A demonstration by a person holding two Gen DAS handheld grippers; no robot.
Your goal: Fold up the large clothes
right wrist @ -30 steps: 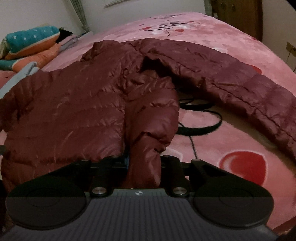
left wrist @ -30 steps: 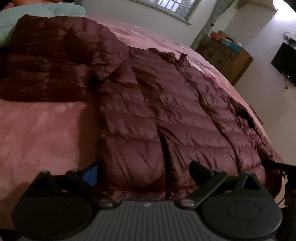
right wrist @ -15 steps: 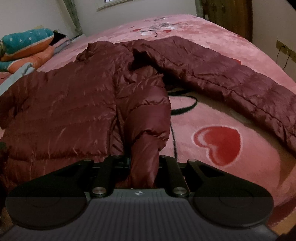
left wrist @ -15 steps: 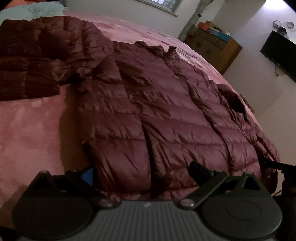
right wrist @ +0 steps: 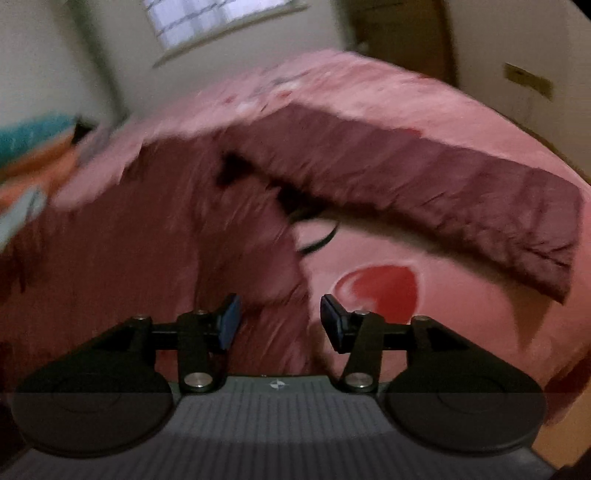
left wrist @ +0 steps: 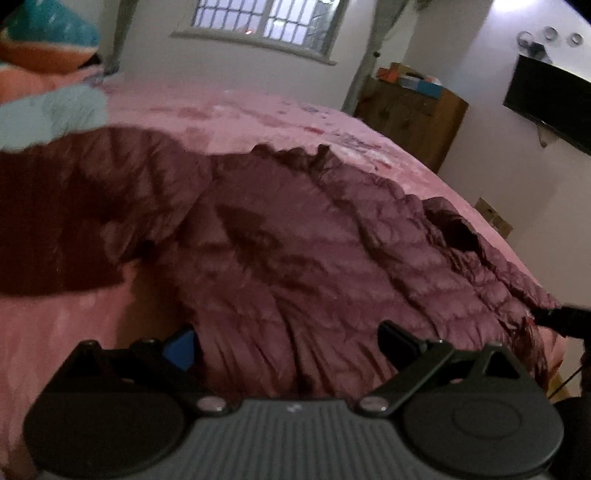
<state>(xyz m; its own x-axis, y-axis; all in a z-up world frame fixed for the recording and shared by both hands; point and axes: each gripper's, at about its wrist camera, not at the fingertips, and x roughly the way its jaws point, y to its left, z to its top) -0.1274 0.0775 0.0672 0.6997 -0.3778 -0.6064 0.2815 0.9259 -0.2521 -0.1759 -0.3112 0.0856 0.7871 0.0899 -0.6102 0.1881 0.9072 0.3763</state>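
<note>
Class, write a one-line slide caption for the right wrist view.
Right gripper, jaws just opened, releases the maroon puffer jacket on the pink bedspread.

**Jacket spread across the bed, a gripper at each near corner**

The jacket [left wrist: 295,236] lies flat on the bed [left wrist: 258,110], its hem toward the grippers, its collar toward the far wall. One sleeve [left wrist: 66,221] stretches out to the left, the other [right wrist: 424,184] to the right. Pillows [left wrist: 40,40] sit at the far left corner of the bed. Beyond the bed, a window [left wrist: 266,18] is in the far wall, with a wooden cabinet [left wrist: 410,114] to its right.
</note>
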